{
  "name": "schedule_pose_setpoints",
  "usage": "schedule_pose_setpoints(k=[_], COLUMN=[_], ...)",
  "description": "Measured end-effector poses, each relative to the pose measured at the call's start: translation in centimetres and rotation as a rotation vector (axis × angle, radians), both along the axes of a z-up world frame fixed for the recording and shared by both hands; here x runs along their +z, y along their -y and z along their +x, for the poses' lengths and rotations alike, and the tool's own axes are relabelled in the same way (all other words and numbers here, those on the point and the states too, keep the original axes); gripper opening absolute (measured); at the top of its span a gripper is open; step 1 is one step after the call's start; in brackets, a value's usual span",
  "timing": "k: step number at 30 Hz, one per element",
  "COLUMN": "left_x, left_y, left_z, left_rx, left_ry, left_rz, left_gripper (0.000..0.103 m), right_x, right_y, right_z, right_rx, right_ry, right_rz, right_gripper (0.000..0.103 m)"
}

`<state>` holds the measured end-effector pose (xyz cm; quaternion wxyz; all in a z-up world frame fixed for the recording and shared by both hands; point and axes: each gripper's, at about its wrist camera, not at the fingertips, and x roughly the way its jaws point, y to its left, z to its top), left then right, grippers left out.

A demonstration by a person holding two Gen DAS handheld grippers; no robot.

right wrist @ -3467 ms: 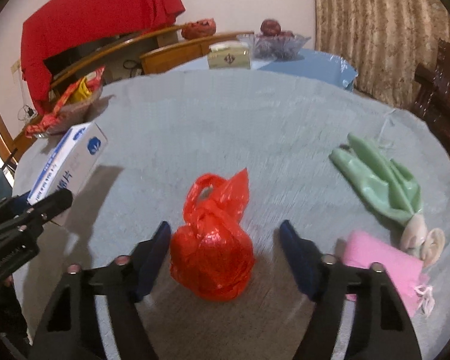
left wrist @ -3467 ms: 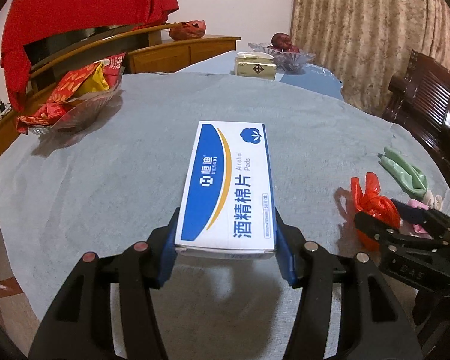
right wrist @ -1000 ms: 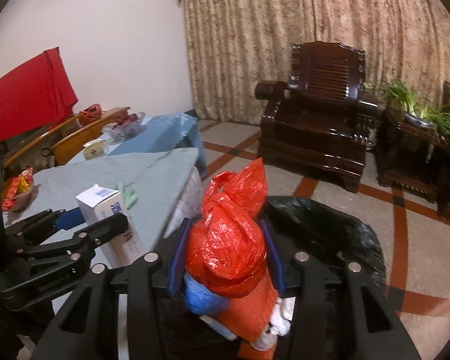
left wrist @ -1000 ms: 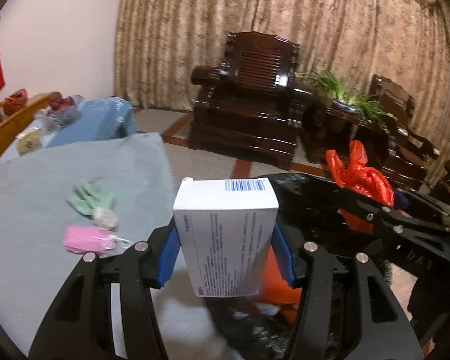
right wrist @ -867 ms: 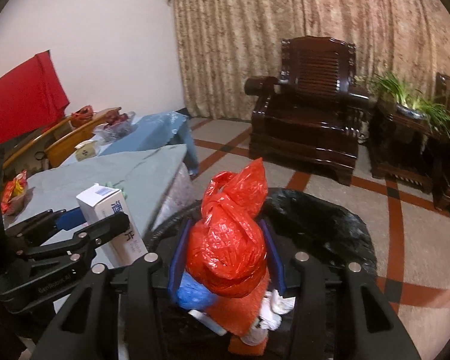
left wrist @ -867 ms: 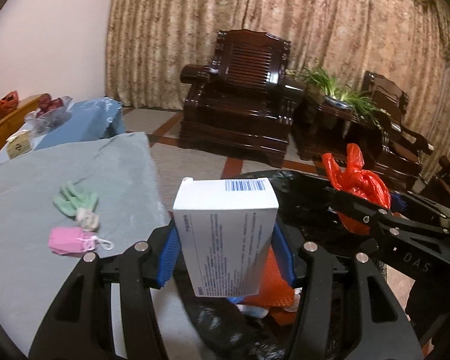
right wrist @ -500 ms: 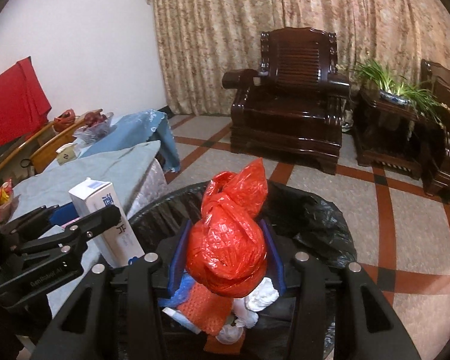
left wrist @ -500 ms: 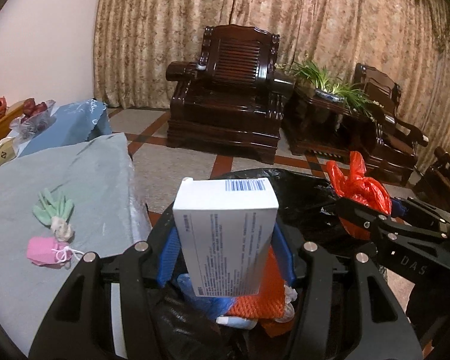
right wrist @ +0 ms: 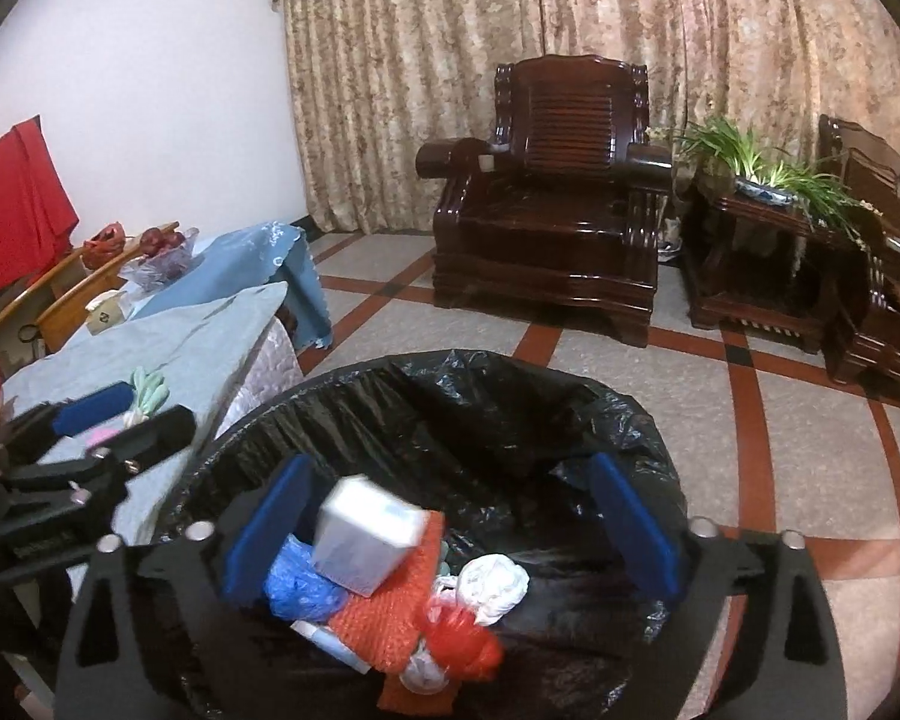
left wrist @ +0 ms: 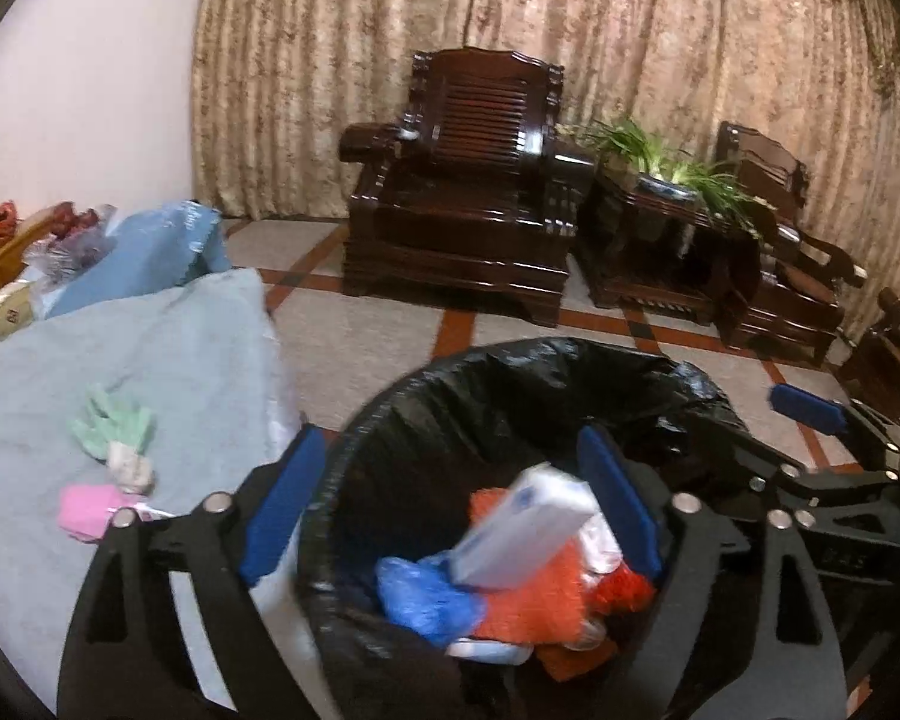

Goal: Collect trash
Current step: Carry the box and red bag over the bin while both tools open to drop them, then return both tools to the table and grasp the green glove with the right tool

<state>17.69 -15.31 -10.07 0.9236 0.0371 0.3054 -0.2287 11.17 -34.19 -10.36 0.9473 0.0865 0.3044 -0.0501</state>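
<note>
A bin lined with a black bag (left wrist: 546,372) (right wrist: 510,396) stands beside the table. My left gripper (left wrist: 450,504) is open and empty over it. My right gripper (right wrist: 450,522) is open and empty over it too. The white and blue alcohol-pad box (left wrist: 519,531) (right wrist: 366,531) lies blurred and tilted on the trash in the bin. The red plastic bag (right wrist: 465,645) (left wrist: 624,591) lies in the bin among orange netting, a blue bag and a white bag.
The table with a grey-blue cloth (left wrist: 150,360) (right wrist: 210,336) is at the left. On it lie green gloves (left wrist: 111,426) and a pink pouch (left wrist: 87,507). Dark wooden armchairs (left wrist: 468,228) (right wrist: 558,204) and a plant stand (right wrist: 768,192) stand on the tiled floor behind the bin.
Both grippers opened over the bin. The box dropped from the left one and the red bag from the right one; both now lie in the bin.
</note>
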Motion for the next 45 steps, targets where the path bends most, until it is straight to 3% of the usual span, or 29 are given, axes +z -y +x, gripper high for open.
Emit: schedule_pose_setpoints(k=[11, 21, 33, 45], left_x=[2.4, 3.8, 2.8, 0.7], left_y=[-7.8, -16.0, -25.5, -30.5], left_z=[0.3, 0.3, 1.6, 3.7], left_rx=[0.184, 0.339, 0.505, 0.590], left_ry=[0.035, 0.064, 0.051, 0.024], left_rz=[0.039, 0.050, 0.054, 0.055], left_gripper=[0.091, 0.091, 0.091, 0.091], right_x=[0.8, 1.6, 1.2, -1.4], right_y=[-4.2, -11.7, -21.0, -28.0], right_z=[1.7, 5.1, 10.0, 15.0], right_rx=[0.094, 0.246, 0.401, 0.491], right_ry=[0.018, 0.041, 0.045, -0.008], right_rz=[0.007, 0.001, 0.007, -0.021], right_gripper=[0.097, 0.097, 0.097, 0.097])
